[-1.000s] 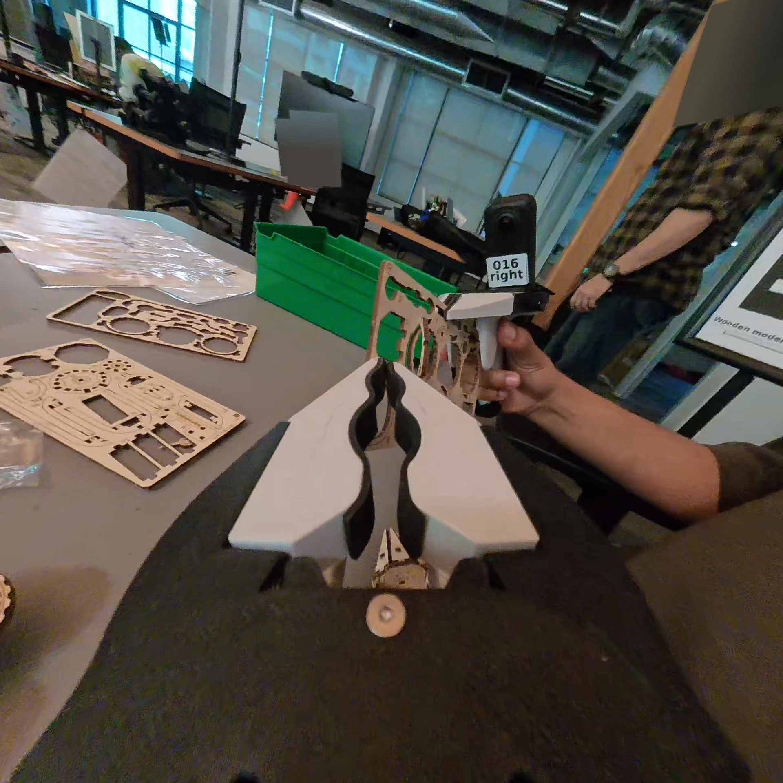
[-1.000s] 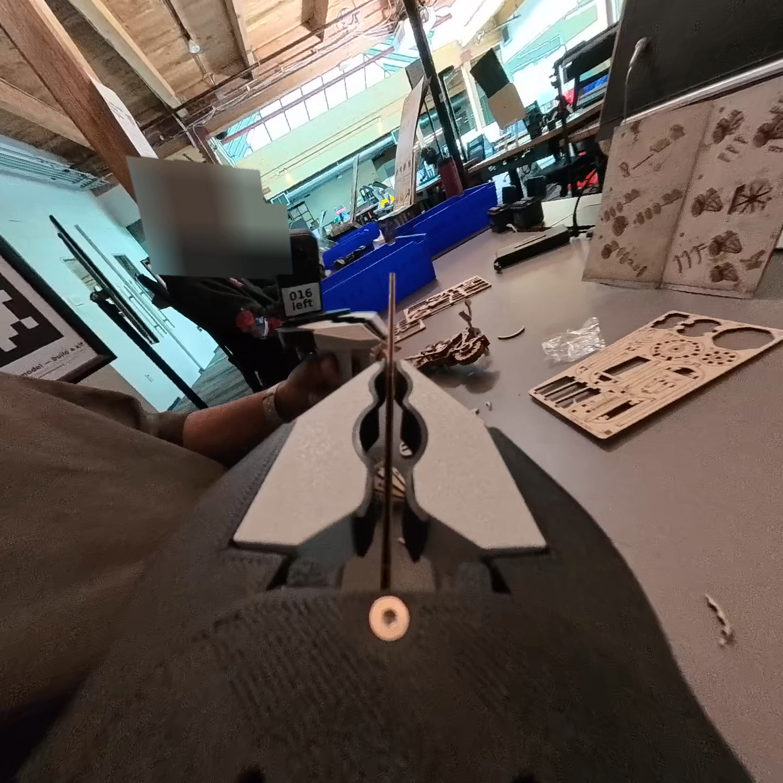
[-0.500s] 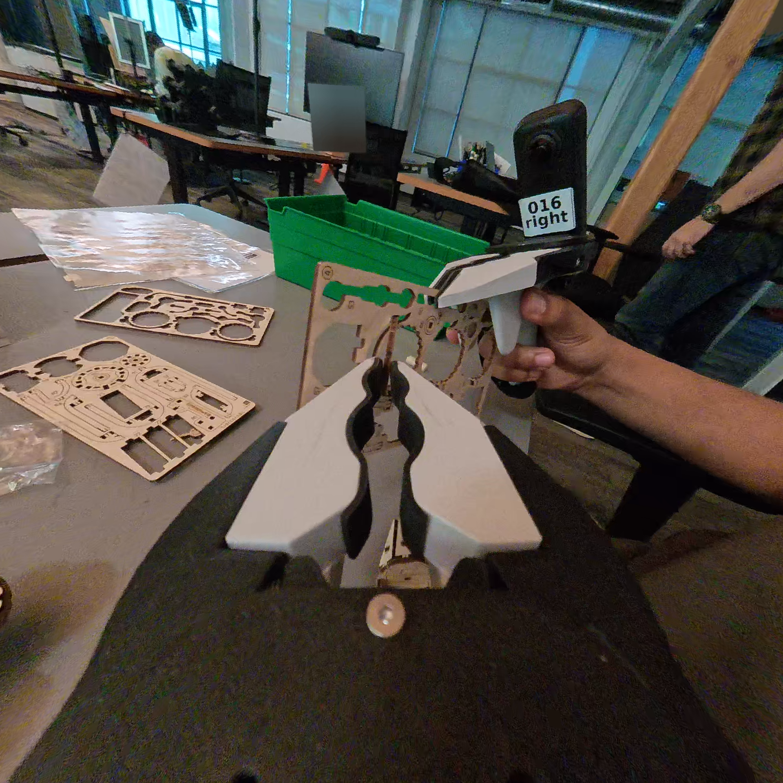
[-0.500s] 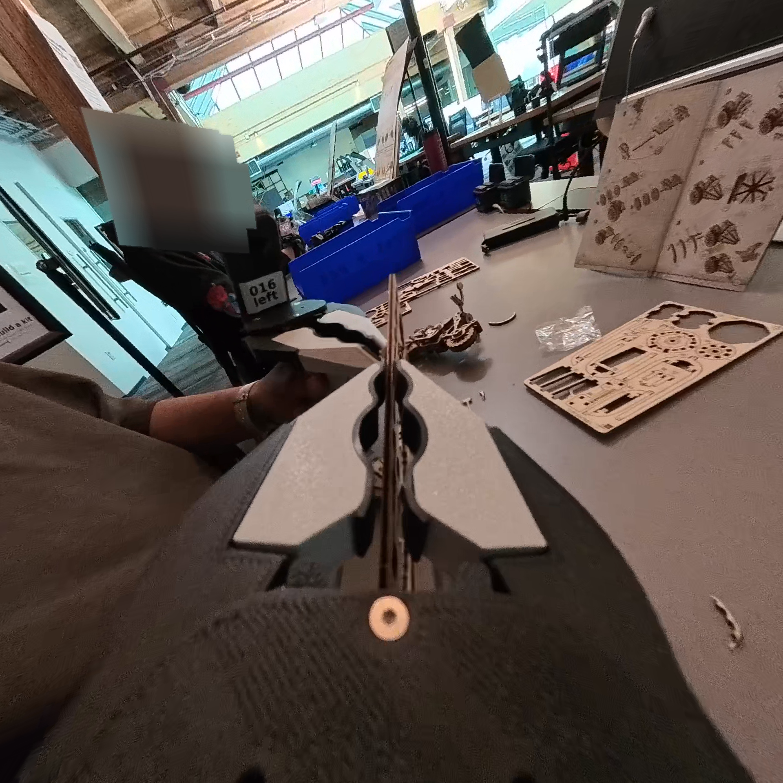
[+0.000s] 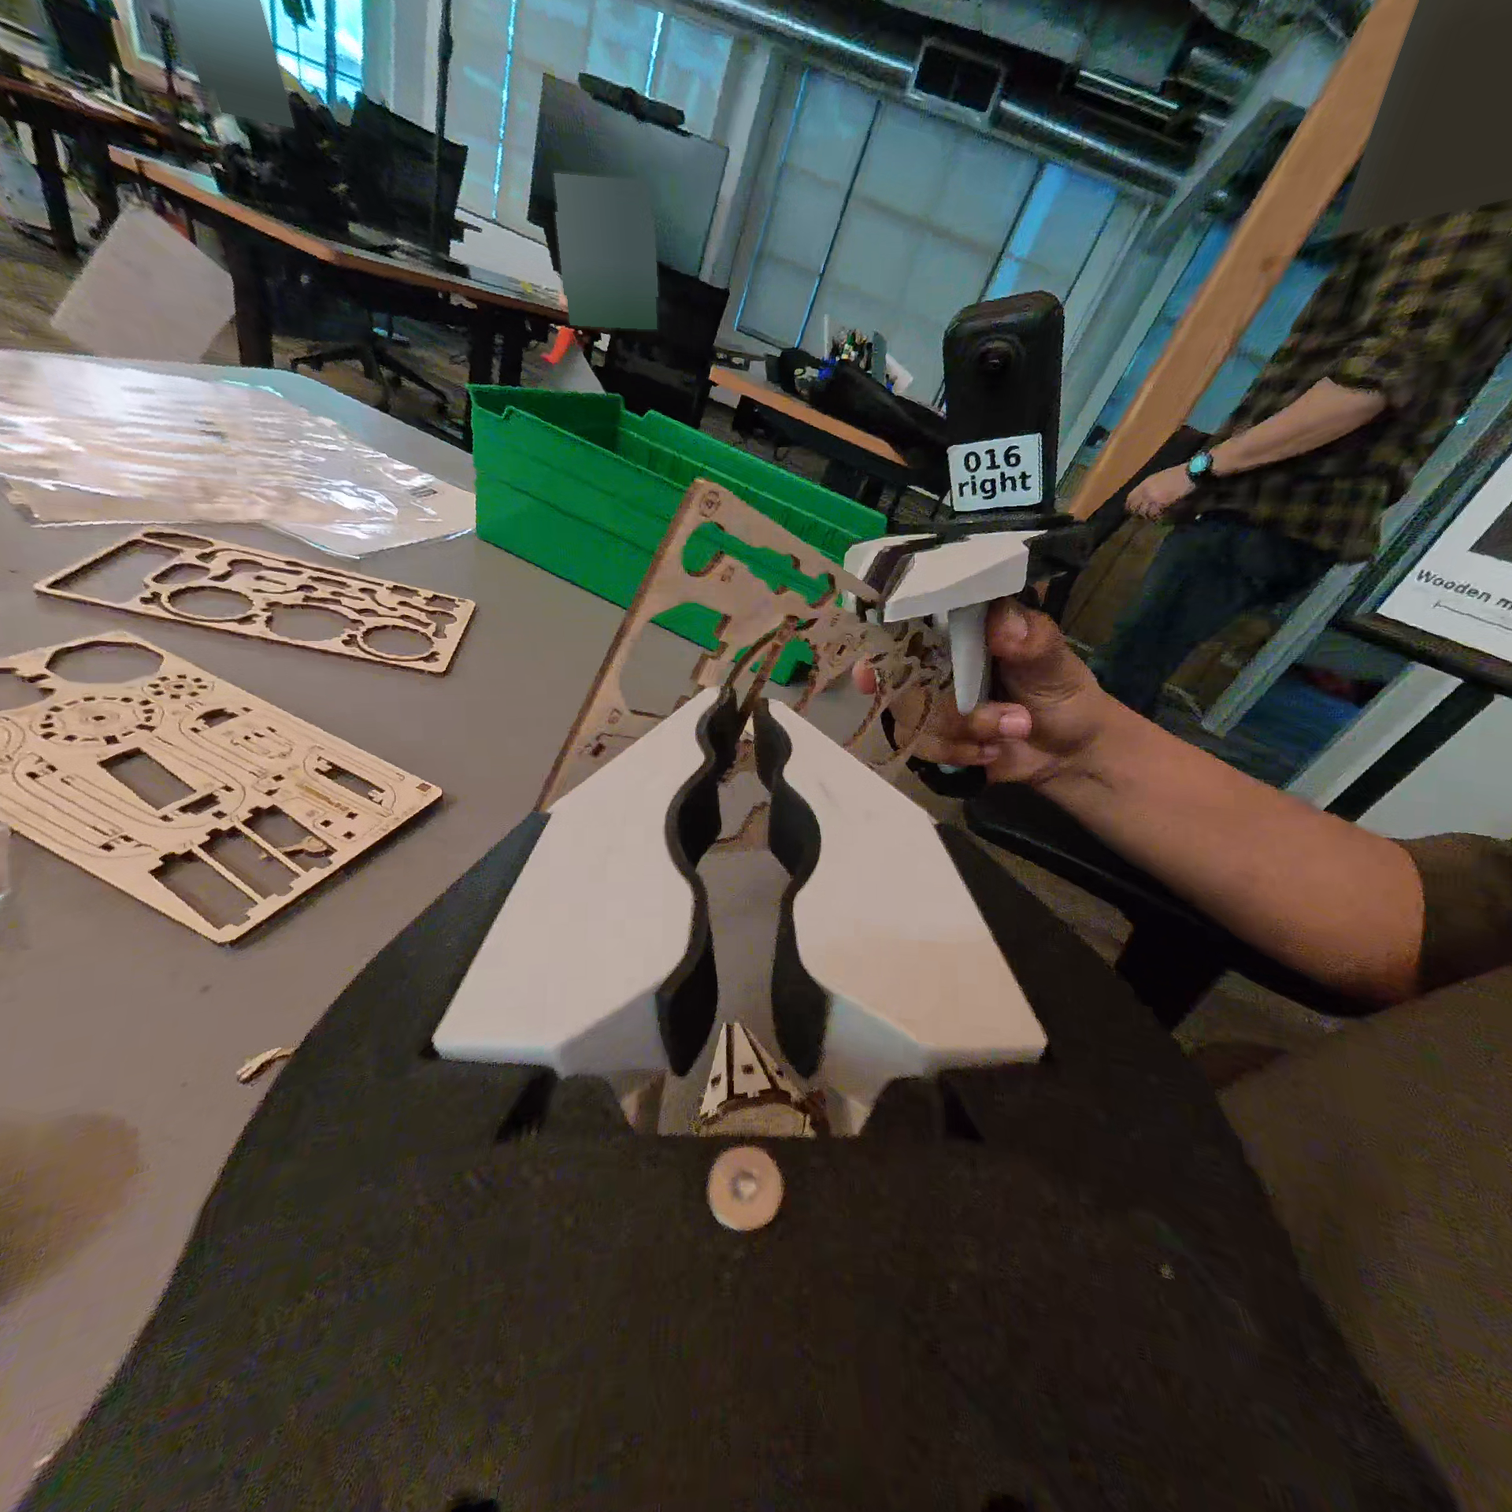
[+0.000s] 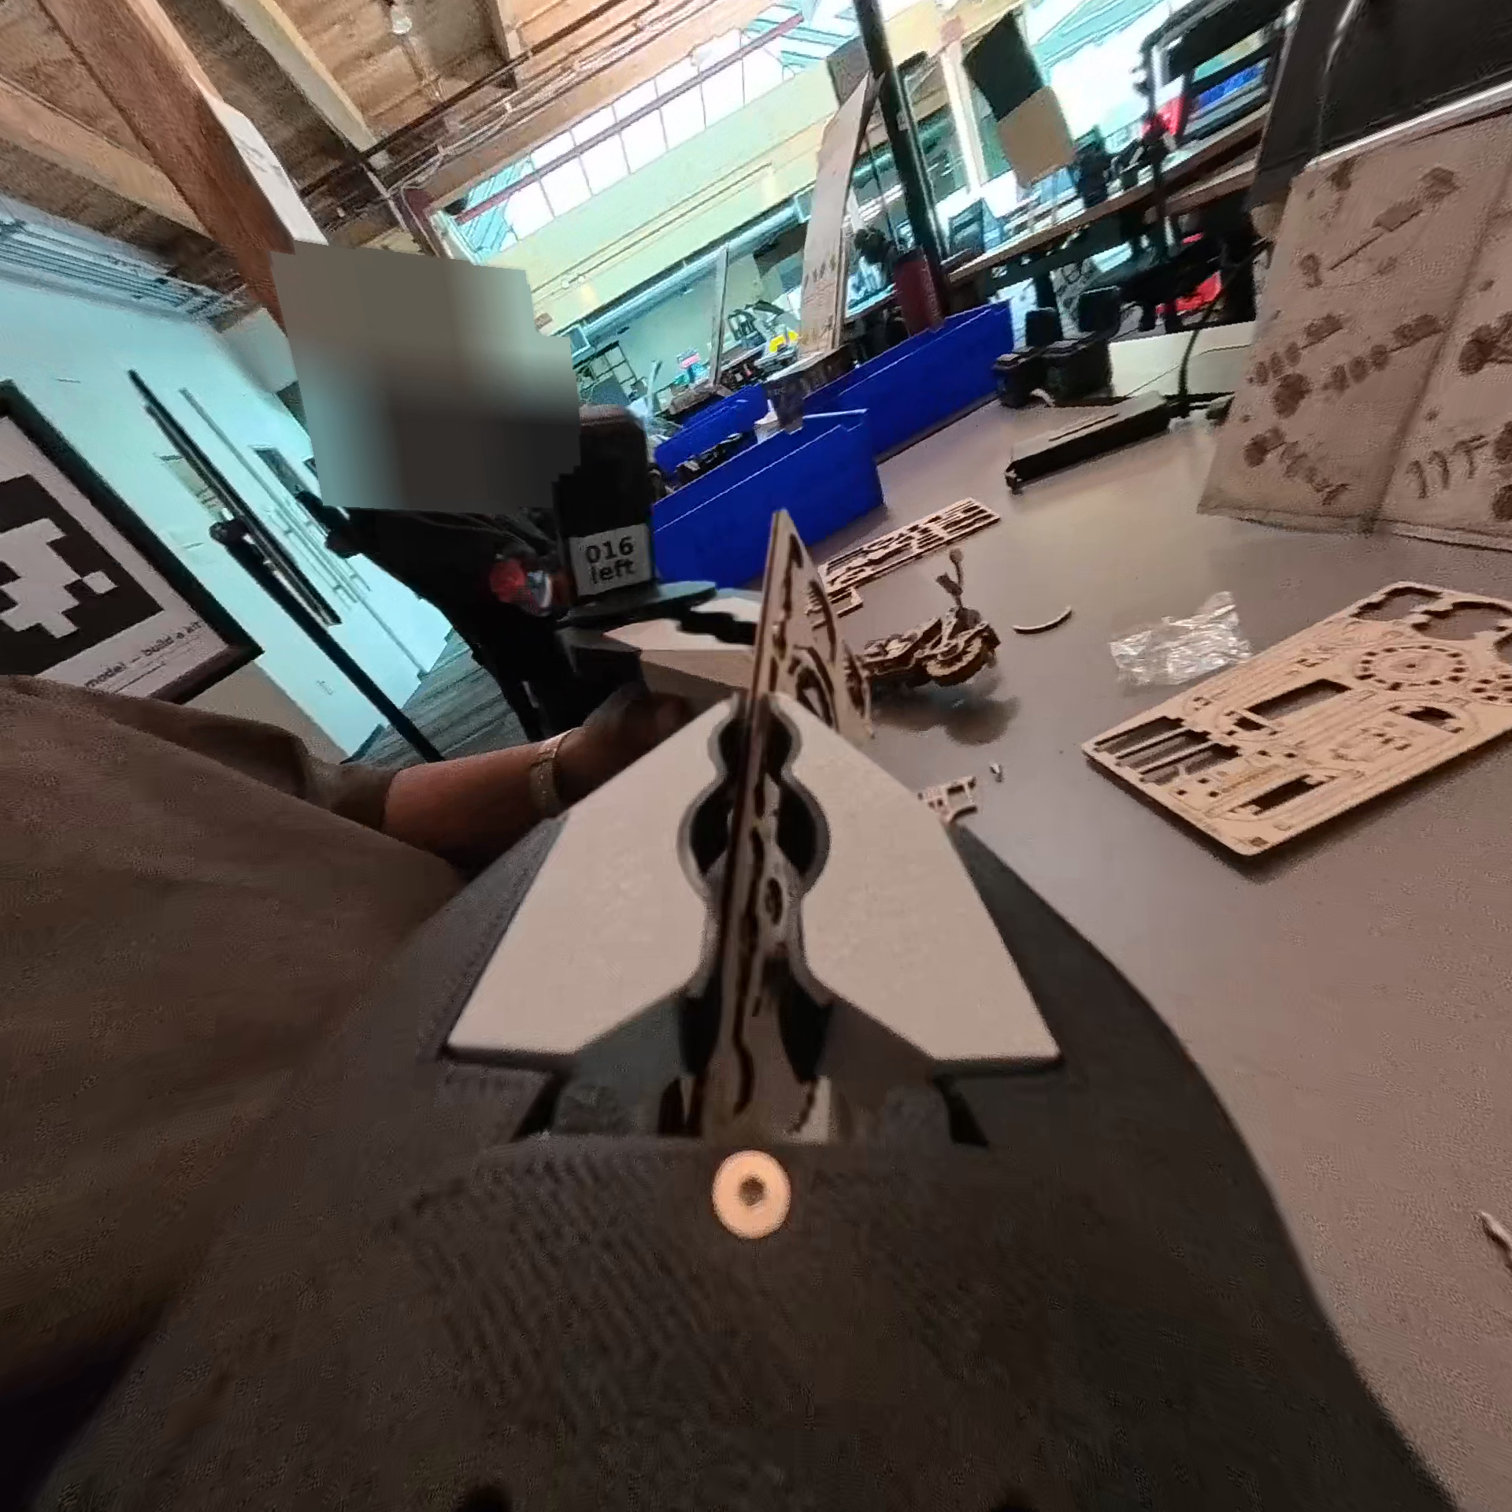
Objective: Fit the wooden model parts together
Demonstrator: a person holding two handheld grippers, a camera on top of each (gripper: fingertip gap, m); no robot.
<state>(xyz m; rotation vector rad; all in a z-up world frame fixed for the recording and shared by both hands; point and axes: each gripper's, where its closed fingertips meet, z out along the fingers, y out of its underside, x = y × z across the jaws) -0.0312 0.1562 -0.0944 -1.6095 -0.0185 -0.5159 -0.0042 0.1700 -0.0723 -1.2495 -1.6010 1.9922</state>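
My right gripper [image 6: 749, 712] is shut on a thin wooden parts sheet [image 6: 798, 646] that stands edge-on between its fingers. In the left wrist view the right gripper [image 5: 871, 585] holds the sheet [image 5: 683, 609] by its upper right edge, tilted above the grey table [image 5: 507, 695]. My left gripper [image 5: 740, 704] has its fingertips closed on a thin curved wooden part [image 5: 765, 654] at the sheet's lower middle. A small wooden piece [image 5: 749, 1080] sits deep between the left jaws. The left gripper [image 6: 720, 622] shows just behind the sheet.
Two more parts sheets [image 5: 254, 601] [image 5: 180, 785], plastic film [image 5: 204, 458] and a green bin [image 5: 589, 483] lie to the left. A part-built wooden model [image 6: 933, 646], another sheet [image 6: 1309, 712], a plastic bag [image 6: 1178, 646], blue bins [image 6: 769, 499] and a booklet [image 6: 1391, 344] lie ahead. A person [image 5: 1350, 368] stands nearby. My hands' fingertips stand some 5 centimetres from each other.
The right gripper has tilted the sheet from face-on and upright to slanted. The left gripper's tips now close on a curved part of the sheet.
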